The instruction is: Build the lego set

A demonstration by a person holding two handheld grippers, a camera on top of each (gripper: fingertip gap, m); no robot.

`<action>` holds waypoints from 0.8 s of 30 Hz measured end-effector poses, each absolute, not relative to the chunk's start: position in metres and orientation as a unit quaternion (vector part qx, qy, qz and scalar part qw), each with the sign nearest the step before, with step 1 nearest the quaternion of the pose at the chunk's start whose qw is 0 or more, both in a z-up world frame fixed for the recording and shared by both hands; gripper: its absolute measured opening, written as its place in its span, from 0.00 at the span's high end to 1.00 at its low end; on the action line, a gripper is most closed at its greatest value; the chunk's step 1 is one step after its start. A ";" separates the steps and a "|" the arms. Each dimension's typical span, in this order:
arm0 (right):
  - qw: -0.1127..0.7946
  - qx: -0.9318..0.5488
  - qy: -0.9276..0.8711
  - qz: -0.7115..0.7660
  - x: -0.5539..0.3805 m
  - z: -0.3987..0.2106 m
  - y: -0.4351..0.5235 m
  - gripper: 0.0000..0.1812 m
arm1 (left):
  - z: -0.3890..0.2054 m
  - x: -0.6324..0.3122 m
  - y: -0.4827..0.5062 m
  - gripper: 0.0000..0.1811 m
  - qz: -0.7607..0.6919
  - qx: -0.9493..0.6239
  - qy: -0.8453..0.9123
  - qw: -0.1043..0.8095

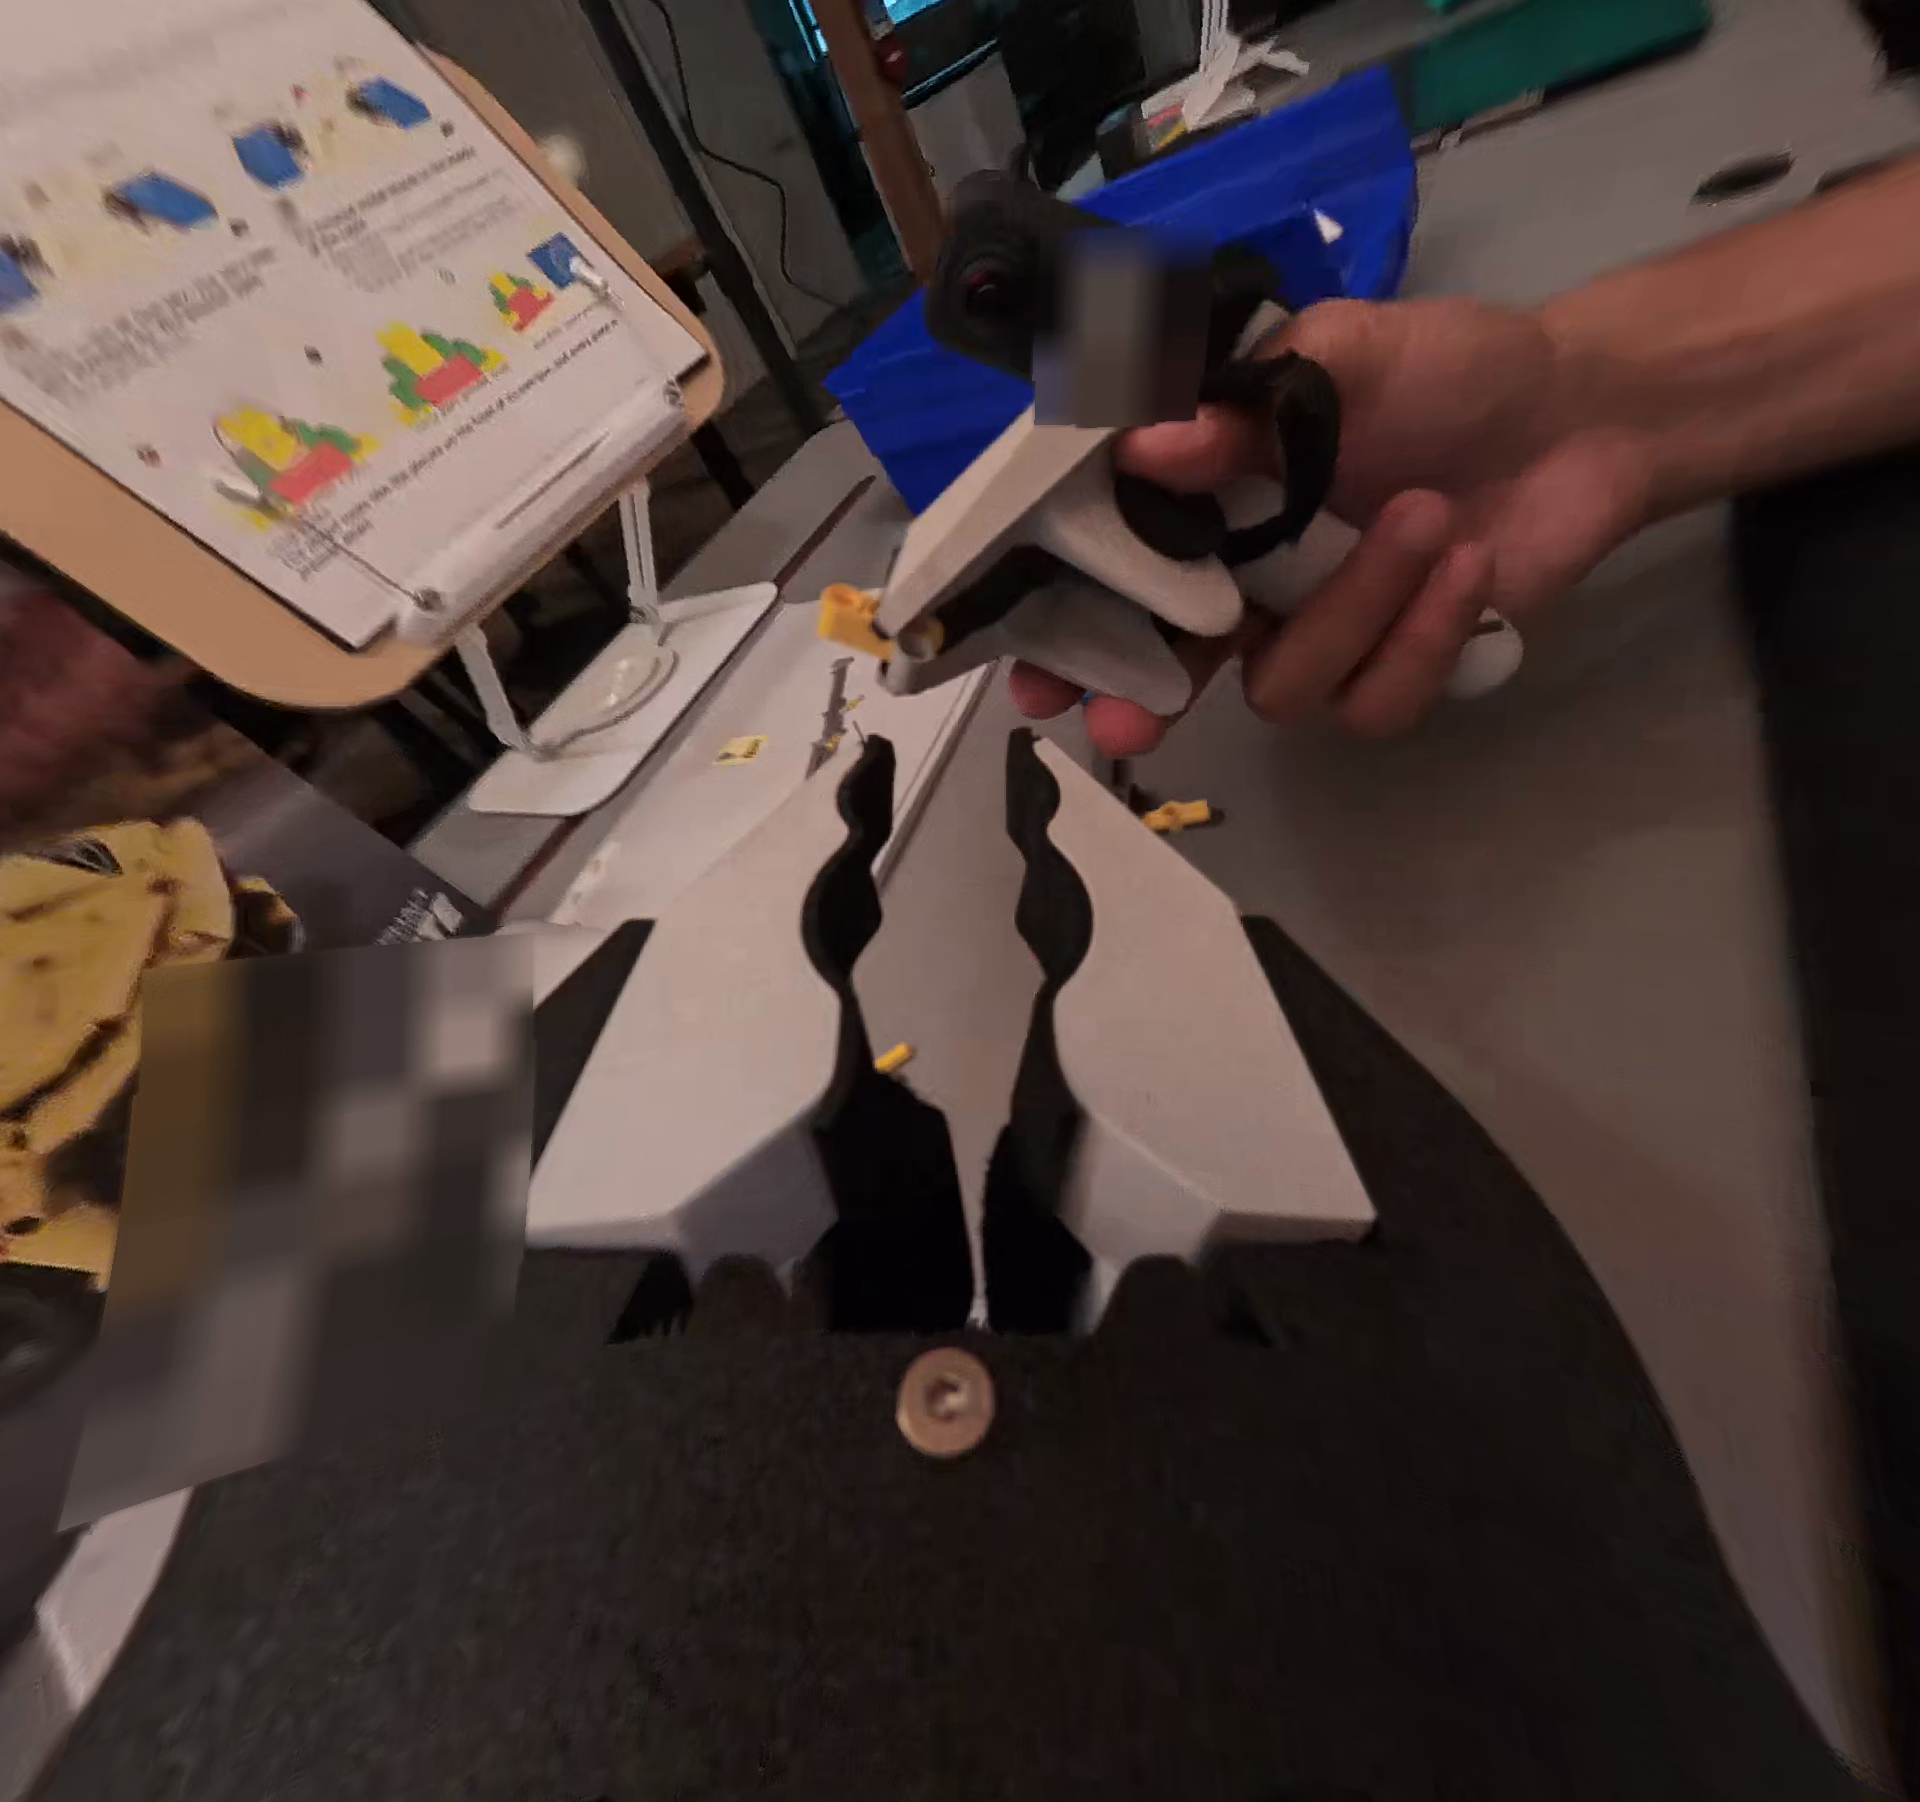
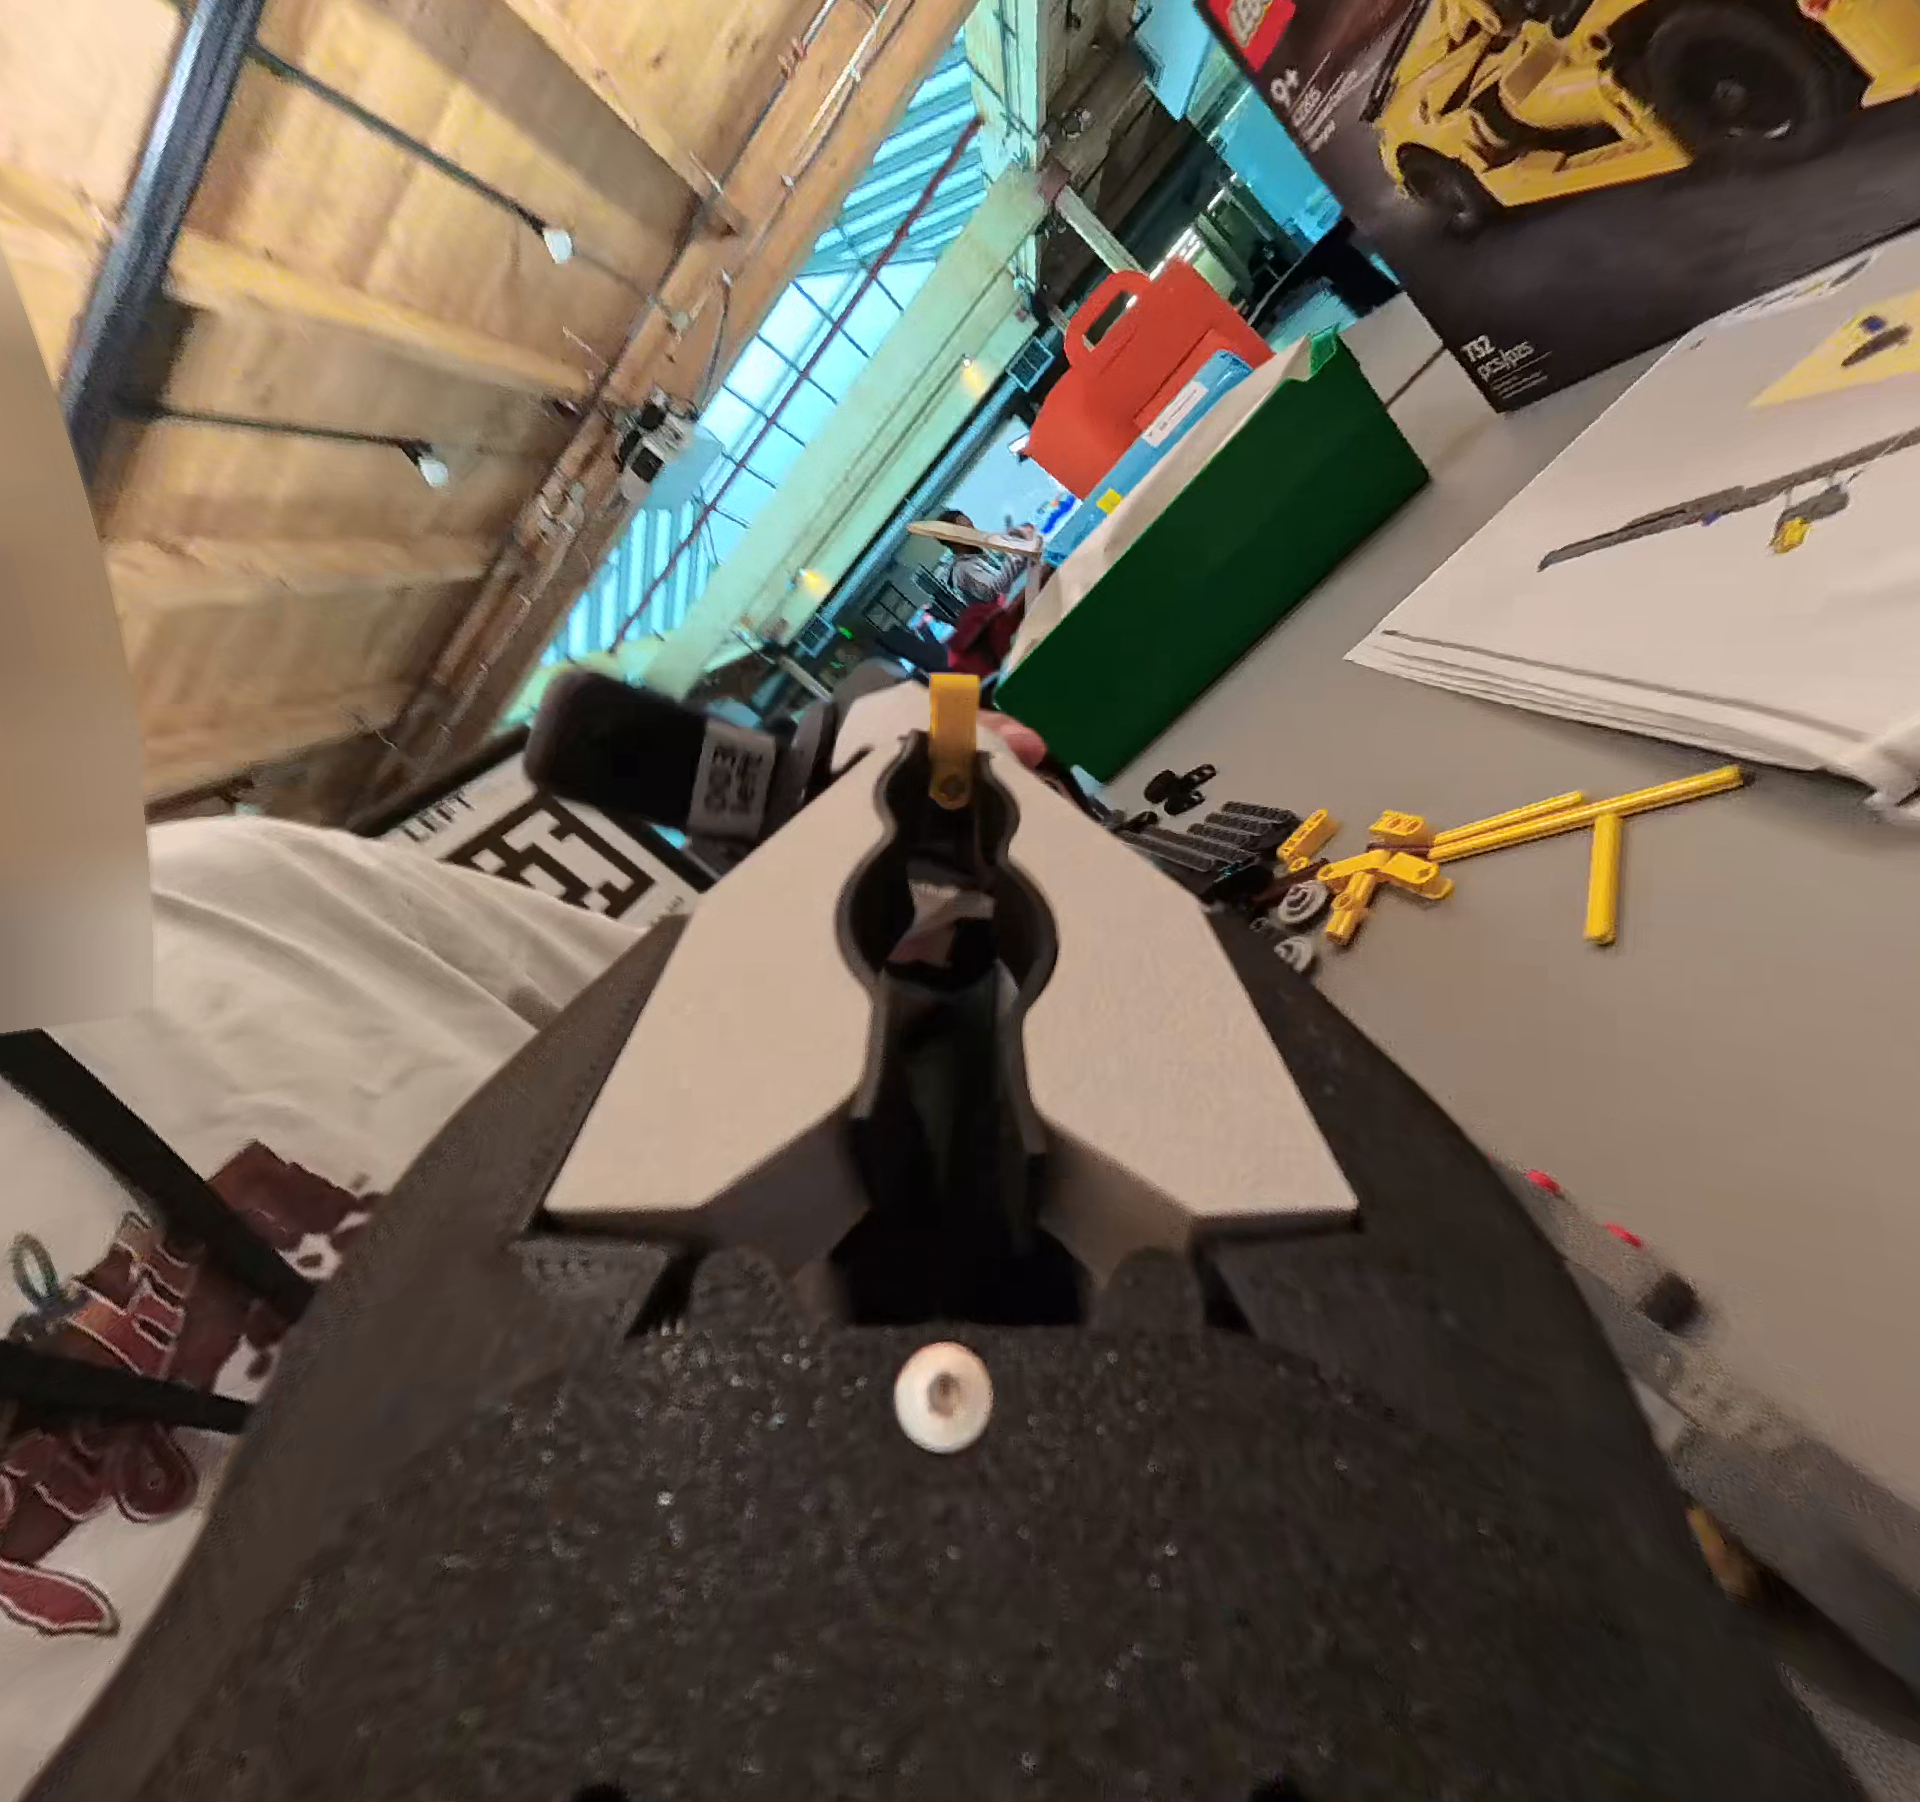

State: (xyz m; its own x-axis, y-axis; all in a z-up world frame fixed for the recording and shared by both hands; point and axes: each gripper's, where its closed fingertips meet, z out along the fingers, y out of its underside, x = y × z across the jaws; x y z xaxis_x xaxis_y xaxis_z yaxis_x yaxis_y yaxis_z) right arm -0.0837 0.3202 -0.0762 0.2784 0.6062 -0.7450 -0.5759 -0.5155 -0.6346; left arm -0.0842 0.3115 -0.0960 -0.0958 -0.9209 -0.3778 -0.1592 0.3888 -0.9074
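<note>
My right gripper [image 2: 951, 750] is shut on a small yellow lego connector piece [image 2: 952, 729] that sticks out past its tips. In the left wrist view the same right gripper [image 1: 904, 640] is held in a hand above the grey table, with the yellow piece [image 1: 850, 618] in its tips. My left gripper [image 1: 951, 765] is open and empty, just below and in front of the right gripper's tips. A pile of loose yellow and dark lego parts [image 2: 1351, 869] and long yellow axles [image 2: 1590, 807] lie on the table [image 2: 1558, 1077].
An instruction booklet [image 2: 1683, 589] lies open at the right, with the black set box [image 2: 1579, 121] and a green bin [image 2: 1216, 589] behind it. A guide sheet on a stand [image 1: 343, 318] stands at the left. Small yellow parts [image 1: 1179, 814] lie on the table [image 1: 1455, 921]. My left and right fingertips are right by each other.
</note>
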 end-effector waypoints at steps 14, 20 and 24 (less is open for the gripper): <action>0.452 -0.656 -0.077 0.599 -0.102 -0.086 0.305 0.96 | -0.088 -0.089 0.299 0.97 -0.349 -0.371 0.660 0.553; 0.470 -0.679 -0.108 0.553 -0.067 -0.080 0.301 0.89 | -0.102 -0.104 0.280 0.97 -0.398 -0.328 0.743 0.427; 0.454 -0.745 -0.197 0.447 -0.061 -0.107 0.284 0.85 | -0.121 -0.112 0.274 0.97 -0.348 -0.281 0.826 0.343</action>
State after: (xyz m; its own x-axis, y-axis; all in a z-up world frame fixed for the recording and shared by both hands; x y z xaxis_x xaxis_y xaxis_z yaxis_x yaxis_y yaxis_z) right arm -0.0613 0.2839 -0.1075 0.5223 0.6998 -0.4874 -0.1133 -0.5096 -0.8529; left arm -0.1121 0.2744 -0.1212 -0.6057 -0.7037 -0.3713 -0.2261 0.5997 -0.7676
